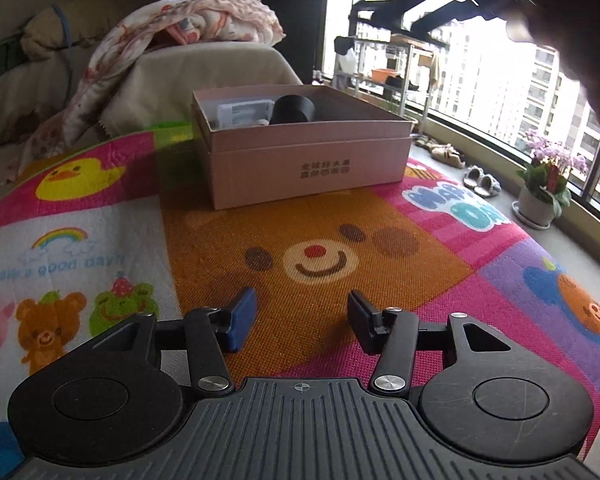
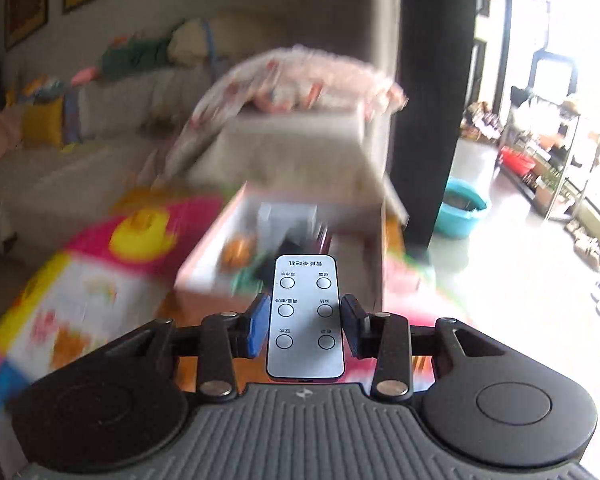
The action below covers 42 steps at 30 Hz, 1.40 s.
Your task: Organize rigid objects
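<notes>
In the right wrist view my right gripper (image 2: 306, 314) is shut on a slim white remote control (image 2: 305, 356) with round buttons, held flat between the blue pad and the black pad. Beyond it, blurred, stands the open pink cardboard box (image 2: 204, 276). The left wrist view shows the same box (image 1: 308, 160) on the colourful play mat (image 1: 320, 240), holding a black cylinder (image 1: 292, 109) and a white packet (image 1: 242, 114). My left gripper (image 1: 302, 306) hangs open over the bear face on the mat, with nothing between its fingers.
A sofa corner draped with a floral blanket (image 1: 172, 28) stands behind the box. A potted flower (image 1: 544, 184) and slippers (image 1: 482, 184) sit by the curved window. A blue basin (image 2: 462, 208) and a metal rack (image 2: 548, 160) stand on the floor to the right.
</notes>
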{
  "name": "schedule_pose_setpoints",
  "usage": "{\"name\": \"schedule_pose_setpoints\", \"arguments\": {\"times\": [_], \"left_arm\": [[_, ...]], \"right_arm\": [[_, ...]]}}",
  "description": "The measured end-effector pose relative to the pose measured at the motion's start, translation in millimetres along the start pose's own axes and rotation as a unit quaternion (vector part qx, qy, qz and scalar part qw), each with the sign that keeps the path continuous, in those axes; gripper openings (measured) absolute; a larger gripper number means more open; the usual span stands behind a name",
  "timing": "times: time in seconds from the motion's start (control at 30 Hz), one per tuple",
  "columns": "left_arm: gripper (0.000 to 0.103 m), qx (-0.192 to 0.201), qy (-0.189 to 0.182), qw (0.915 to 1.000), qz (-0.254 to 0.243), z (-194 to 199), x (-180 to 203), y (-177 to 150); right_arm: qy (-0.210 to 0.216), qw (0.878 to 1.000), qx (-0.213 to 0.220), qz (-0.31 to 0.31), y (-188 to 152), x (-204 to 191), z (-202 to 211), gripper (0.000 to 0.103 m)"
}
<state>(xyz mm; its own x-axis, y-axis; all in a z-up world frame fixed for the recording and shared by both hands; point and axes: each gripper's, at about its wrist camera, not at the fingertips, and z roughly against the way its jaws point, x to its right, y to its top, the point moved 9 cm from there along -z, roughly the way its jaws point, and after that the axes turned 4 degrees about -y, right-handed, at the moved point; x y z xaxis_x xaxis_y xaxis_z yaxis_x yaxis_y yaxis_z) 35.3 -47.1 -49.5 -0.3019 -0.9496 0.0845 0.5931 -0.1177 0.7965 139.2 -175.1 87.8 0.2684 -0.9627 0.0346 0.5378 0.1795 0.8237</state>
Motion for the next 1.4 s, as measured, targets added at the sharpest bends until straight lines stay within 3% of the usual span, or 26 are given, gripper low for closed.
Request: {"name": "schedule_pose_setpoints", "arguments": {"times": [0.07, 0.1, 0.13, 0.27, 0.43, 0.57, 0.67, 0.8, 0.87, 1.13, 1.4], "left_arm": [[0.055, 0.000, 0.001, 1.0000, -0.002, 0, 0, 0], [0.055, 0.001, 0.001, 1.0000, -0.001, 0, 0, 0], [0.055, 0.001, -0.001, 1.0000, 0.001, 0, 0, 0], [0.055, 0.003, -0.006, 0.9999, 0.008, 1, -2, 0], [0.052, 0.010, -0.010, 0.9995, 0.029, 4, -8, 2], [0.048, 0.028, 0.062, 0.9962, 0.055, 10, -35, 8], [0.048, 0.012, 0.091, 0.9937, 0.064, 4, -45, 8], [0.050, 0.008, 0.097, 0.9936, 0.057, -4, -42, 12], [0.052, 0.008, 0.094, 0.9933, 0.067, -8, -44, 14], [0.058, 0.008, 0.100, 0.9928, 0.066, -16, -41, 17], [0.059, 0.007, 0.105, 0.9926, 0.060, -17, -40, 18]], "right_arm": [[-0.031, 0.999, 0.042, -0.011, 41, 9, -18, 0.049], [-0.042, 0.998, 0.048, -0.014, 54, 13, -30, 0.076], [-0.045, 0.998, 0.039, -0.016, 62, 17, -45, 0.087], [-0.053, 0.998, 0.000, -0.038, 40, 32, -70, 0.087], [-0.017, 0.995, -0.041, -0.091, -45, 30, -53, 0.088], [0.007, 0.990, -0.074, -0.116, -107, 10, -46, 0.093], [0.010, 0.992, -0.091, -0.088, -134, -7, -51, 0.093], [-0.015, 0.995, -0.086, -0.044, -143, -19, -58, 0.103], [-0.037, 0.995, -0.089, -0.033, -146, -20, -60, 0.103], [-0.034, 0.997, -0.043, -0.056, -148, -13, -55, 0.103], [-0.056, 0.996, -0.044, -0.054, -147, -12, -56, 0.103]]}}
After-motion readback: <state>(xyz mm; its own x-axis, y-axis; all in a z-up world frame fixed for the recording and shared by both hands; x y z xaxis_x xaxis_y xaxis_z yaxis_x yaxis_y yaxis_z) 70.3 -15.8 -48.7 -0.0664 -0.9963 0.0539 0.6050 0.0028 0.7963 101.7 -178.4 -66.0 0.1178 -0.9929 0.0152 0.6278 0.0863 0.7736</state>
